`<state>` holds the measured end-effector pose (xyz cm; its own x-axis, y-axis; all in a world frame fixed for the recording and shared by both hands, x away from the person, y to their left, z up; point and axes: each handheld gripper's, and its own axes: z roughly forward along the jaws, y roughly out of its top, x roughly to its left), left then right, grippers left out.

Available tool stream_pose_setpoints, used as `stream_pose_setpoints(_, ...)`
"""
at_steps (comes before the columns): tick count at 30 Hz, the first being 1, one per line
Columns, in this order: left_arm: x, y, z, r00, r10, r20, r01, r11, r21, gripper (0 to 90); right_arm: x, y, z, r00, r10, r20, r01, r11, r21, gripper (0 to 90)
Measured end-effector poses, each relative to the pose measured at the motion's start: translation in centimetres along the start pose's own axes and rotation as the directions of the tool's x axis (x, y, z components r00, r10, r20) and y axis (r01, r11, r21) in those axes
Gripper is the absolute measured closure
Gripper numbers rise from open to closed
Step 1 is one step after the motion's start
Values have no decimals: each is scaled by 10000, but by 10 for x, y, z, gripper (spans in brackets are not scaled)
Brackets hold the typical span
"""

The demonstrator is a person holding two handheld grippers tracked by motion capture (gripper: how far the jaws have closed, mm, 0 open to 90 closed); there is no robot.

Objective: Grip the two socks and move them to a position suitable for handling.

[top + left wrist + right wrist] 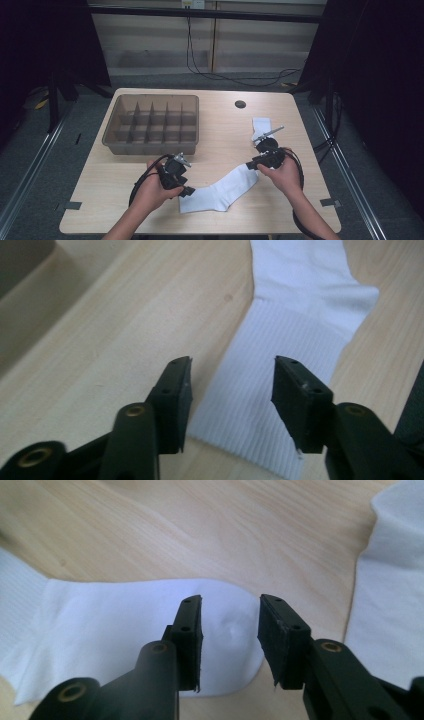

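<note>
Left gripper view: sock cuff lies flat between and below parted jaws.

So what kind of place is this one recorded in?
Probably a lab or recording bay, not a home: a bare wooden table stands between dark curtains, with metal floor rails beside it, tape marks on the floor and a cable trailing behind.

White cotton sock flat on the light wooden table

It lies stretched out near the front edge of the table, slightly bent at the heel. Its ribbed cuff points to the front left, its rounded toe to the right. A second white sock lies farther back on the right side, well apart.
</note>
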<state>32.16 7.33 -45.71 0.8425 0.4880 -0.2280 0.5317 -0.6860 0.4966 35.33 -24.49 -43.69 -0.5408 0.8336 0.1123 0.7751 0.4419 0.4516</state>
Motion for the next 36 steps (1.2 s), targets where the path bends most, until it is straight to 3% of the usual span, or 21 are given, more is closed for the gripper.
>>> stream_pose_setpoints(2,-1,-1,2,10000,47,-62,-47,10000,15,518,-1,2,6,9998,-18,-200,19,10000,73,674)
stream_pose_setpoints(8,-5,-4,10,9997,227,61,-228,9996,143,525,9,-1,30,9949,-1005,54,998,9924,722,720)
stream_pose_setpoints(12,-5,-5,15,9993,345,-141,-345,9994,17,441,16,-12,30,9910,-1337,49,1326,9868,925,744)
stream_pose_setpoints(15,-4,-4,16,9993,299,-221,-299,9996,2,393,16,-23,23,9941,-1069,-193,1084,9881,1094,727)
stream_pose_setpoints(16,-3,-4,15,9992,287,-272,-290,9996,-72,361,17,-29,18,9969,-734,-277,761,9909,1107,696)
stream_pose_setpoints(19,-2,-3,14,9990,275,-348,-281,9995,-144,329,17,-33,11,9971,-743,-145,753,9924,975,645)
stream_pose_setpoints(22,-1,-4,15,9988,279,-405,-283,9996,-91,296,6,-31,-1,9992,-400,-14,400,9981,477,625)
stream_pose_setpoints(23,-1,-4,15,9986,292,-430,-295,9995,-59,279,-5,-25,-8,9997,-82,244,76,9997,253,609)
stream_pose_setpoints(25,-1,-4,16,9988,323,-356,-325,9995,-52,276,-12,-21,-9,9993,-64,371,62,10000,46,604)
stream_pose_setpoints(26,-1,-4,16,9989,317,-338,-318,9995,-24,265,-25,-13,-11,9980,225,588,-215,9996,-178,586)
stream_pose_setpoints(30,-1,-4,16,9988,358,-339,-356,9993,89,251,-41,1,-8,9933,394,1082,-370,9990,-248,574)
stream_pose_setpoints(31,-2,-5,16,9989,319,-355,-314,9994,143,243,-49,9,-3,9885,468,1441,-443,9988,-204,569)
stream_pose_setpoints(36,-3,-7,15,9983,489,-304,-482,9986,215,241,-60,20,7,9839,642,1669,-598,9977,-312,588)
